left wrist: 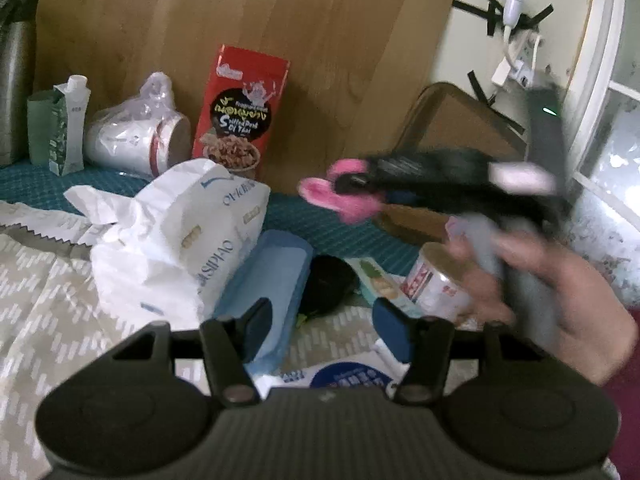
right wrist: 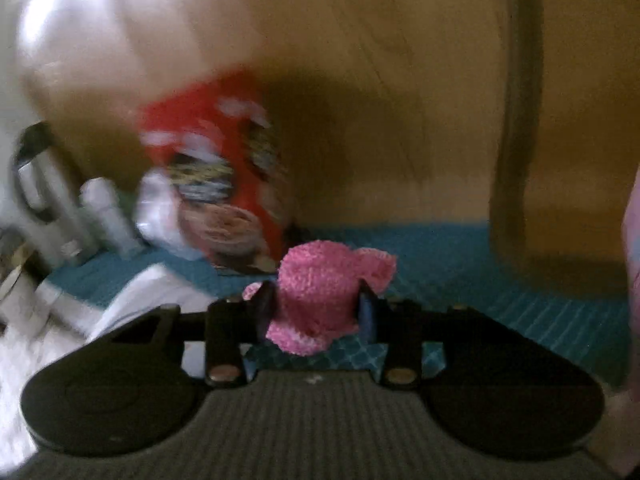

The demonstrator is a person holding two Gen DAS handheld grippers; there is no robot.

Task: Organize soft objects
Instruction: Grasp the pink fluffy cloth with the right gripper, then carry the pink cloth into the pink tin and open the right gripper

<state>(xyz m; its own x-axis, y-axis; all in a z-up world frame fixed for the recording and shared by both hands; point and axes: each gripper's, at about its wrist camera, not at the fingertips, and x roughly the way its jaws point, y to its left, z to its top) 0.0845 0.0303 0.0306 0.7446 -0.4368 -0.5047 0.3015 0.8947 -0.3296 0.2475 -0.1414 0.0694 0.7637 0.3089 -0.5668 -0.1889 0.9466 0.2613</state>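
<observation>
Pink knitted piece carried in the right tongs; left tongs empty.

Left tongs [left wrist: 322, 330] hang partly spread over the blue case [left wrist: 267, 280] on the bed, pinching nothing. Right tongs [right wrist: 316, 312] pinch the pink knitted piece [right wrist: 320, 300] above the teal mat [right wrist: 500, 280]; next it seemingly needs a resting spot, then release.

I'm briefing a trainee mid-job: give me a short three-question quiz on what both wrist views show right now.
1. True or false: the right gripper has its jaws closed on the pink knitted piece.
2. What stands upright against the wooden board: A) the red snack box B) the can C) the blue case?
3. Is anything between the left gripper jaws?

Key: 1 true; 2 A; 3 no, they are open and empty.
</observation>
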